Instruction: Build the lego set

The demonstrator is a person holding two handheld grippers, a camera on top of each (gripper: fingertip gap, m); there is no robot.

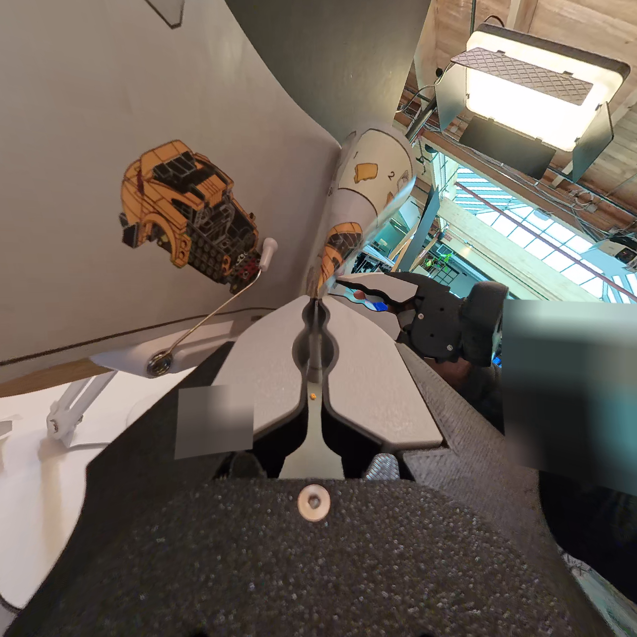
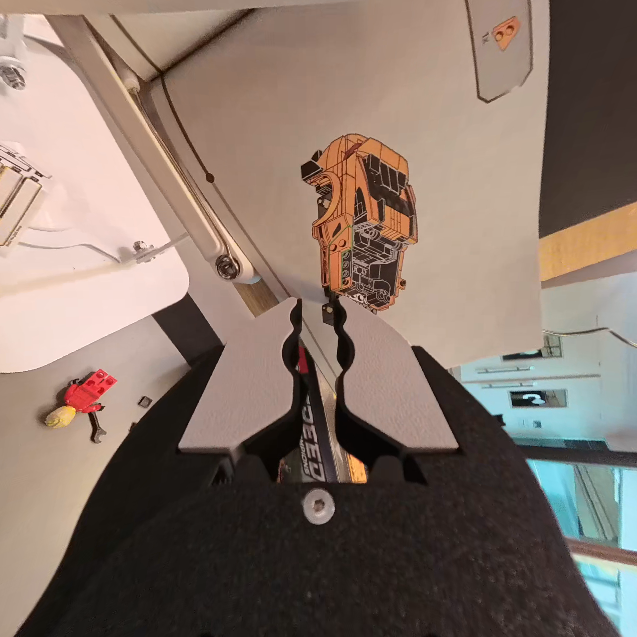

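Currently left gripper (image 1: pixel 314 302) pinches the booklet page (image 1: pixel 372 193) edge; right gripper (image 2: pixel 316 306) stands parted (nothing held); keep page taut.

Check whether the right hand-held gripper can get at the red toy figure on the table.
Probably yes: the red toy figure lies uncovered on the grey table, left of the right hand-held gripper, nothing between them.

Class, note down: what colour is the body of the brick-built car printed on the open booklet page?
Orange, with black parts: the printed car shows most clearly in the right wrist view.
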